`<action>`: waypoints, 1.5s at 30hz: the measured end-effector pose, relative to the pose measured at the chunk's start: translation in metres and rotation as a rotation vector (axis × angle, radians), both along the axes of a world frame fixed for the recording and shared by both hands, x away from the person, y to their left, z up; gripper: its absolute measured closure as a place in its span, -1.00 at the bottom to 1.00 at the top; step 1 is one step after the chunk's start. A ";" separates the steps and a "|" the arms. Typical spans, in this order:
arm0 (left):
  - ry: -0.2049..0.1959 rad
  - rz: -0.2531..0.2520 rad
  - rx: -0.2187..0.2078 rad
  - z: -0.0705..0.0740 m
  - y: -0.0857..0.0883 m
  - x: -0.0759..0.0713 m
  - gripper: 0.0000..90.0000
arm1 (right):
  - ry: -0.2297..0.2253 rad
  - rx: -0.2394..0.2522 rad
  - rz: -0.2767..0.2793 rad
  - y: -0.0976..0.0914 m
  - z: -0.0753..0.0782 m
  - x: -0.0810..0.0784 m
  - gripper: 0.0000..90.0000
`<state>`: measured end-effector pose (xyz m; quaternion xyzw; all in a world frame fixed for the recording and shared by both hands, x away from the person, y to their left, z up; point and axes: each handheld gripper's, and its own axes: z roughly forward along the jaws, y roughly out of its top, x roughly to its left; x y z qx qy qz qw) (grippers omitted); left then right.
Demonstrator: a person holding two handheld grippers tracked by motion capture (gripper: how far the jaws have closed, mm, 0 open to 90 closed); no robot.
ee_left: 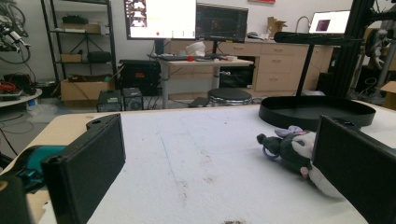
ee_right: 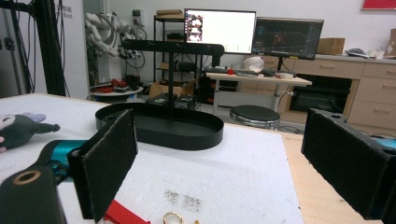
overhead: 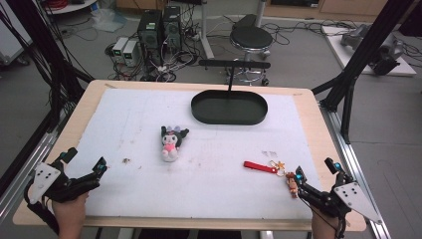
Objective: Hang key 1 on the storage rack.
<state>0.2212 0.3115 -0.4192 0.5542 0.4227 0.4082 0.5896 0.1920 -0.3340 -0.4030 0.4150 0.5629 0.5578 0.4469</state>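
A small plush doll (overhead: 170, 142) with a dark head and pink body lies in the middle of the white mat (overhead: 209, 184). It also lies ahead of my left jaws, to their right (ee_left: 289, 149), and at the far left of the right gripper view (ee_right: 21, 127). A red strap keychain (overhead: 263, 167) with a gold ring (ee_right: 173, 217) lies at the mat's right, just left of my right gripper (overhead: 316, 170). That gripper stands open with nothing between its jaws (ee_right: 219, 163). My left gripper (overhead: 85, 158) rests open at the table's near left corner (ee_left: 210, 158), well left of the doll.
A black oval tray (overhead: 229, 107) with an upright T-shaped handle stands at the back of the mat. The wooden table edge (overhead: 328, 139) borders the mat. Behind the table are a stool (overhead: 251, 39), computer towers (overhead: 159, 27) and cables on the floor.
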 end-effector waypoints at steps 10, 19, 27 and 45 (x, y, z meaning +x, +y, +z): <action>0.006 0.002 -0.002 -0.001 0.002 0.000 -0.93 | -0.002 0.003 -0.006 0.000 0.002 0.000 -0.78; 0.017 0.003 -0.003 0.000 0.004 0.001 -0.93 | 0.027 0.004 -0.016 0.001 0.006 -0.002 -0.78; 0.017 0.003 -0.010 -0.001 0.005 0.003 -0.93 | 0.080 -0.001 -0.035 0.004 0.006 -0.005 -0.78; 0.014 0.016 -0.028 0.000 0.010 0.002 -0.93 | 0.218 -0.031 -0.069 0.011 -0.003 -0.006 -0.78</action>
